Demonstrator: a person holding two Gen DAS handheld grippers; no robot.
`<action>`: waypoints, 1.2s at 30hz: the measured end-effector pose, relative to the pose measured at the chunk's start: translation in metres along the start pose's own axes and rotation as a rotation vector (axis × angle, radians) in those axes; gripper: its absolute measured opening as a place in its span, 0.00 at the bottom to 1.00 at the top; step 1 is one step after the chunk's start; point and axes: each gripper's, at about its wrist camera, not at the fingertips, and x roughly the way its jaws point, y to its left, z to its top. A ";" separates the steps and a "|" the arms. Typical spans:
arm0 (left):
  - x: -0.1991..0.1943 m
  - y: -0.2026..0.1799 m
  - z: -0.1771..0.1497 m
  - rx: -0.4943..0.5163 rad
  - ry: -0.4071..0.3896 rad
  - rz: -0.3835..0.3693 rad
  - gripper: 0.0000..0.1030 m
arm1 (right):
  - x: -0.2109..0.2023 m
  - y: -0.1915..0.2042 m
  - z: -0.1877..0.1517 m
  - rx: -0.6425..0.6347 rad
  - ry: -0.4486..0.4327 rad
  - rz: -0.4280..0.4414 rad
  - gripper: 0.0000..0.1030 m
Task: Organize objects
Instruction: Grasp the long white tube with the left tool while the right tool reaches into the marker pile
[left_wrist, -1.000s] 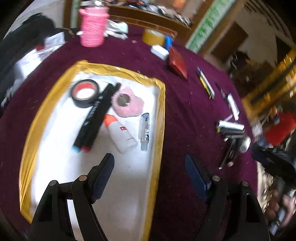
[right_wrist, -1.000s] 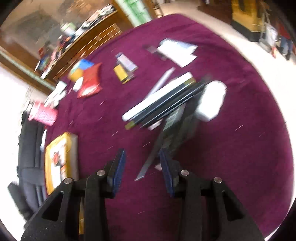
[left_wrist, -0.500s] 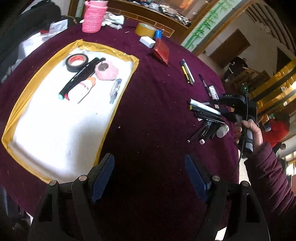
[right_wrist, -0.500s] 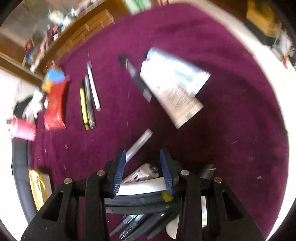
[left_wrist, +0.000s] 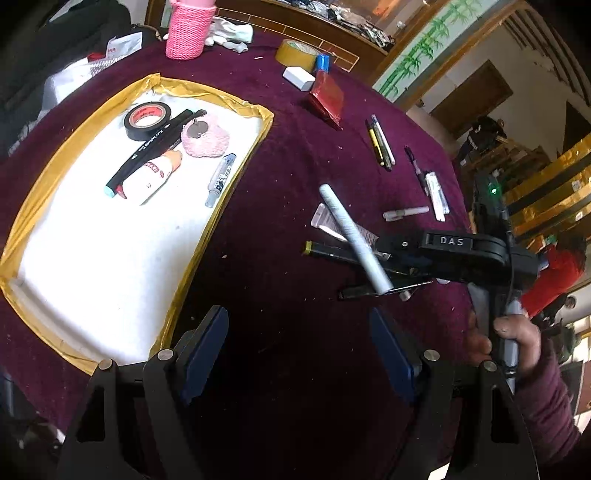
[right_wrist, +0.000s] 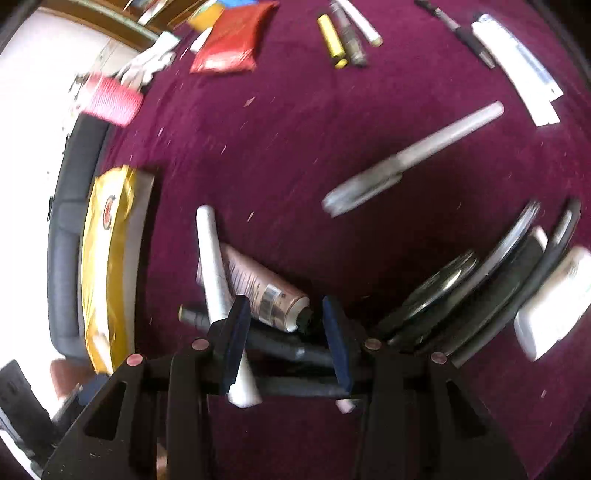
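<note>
The white pen (left_wrist: 355, 240) lies slanted across a pile of dark pens (left_wrist: 343, 253) and a pink tube (right_wrist: 258, 284) on the maroon tablecloth (left_wrist: 288, 155), at about three o'clock from the gold-rimmed white tray (left_wrist: 229, 192). The right gripper (right_wrist: 286, 338) is down over that pile with its jaws partly apart, the white pen just beside its left finger and the tube's black cap between the pads, though I cannot tell whether they pinch anything. The left gripper (left_wrist: 299, 350) hangs open and empty above bare cloth at five o'clock from the tray.
</note>
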 end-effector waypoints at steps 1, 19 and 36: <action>-0.002 -0.001 -0.002 0.006 0.000 0.007 0.71 | -0.006 0.000 -0.004 0.015 -0.018 -0.013 0.38; 0.092 -0.018 0.046 0.087 0.007 0.027 0.65 | -0.085 -0.067 -0.100 0.309 -0.393 -0.065 0.48; 0.126 -0.062 0.033 0.377 -0.030 0.247 0.30 | -0.097 -0.069 -0.110 0.277 -0.377 -0.114 0.48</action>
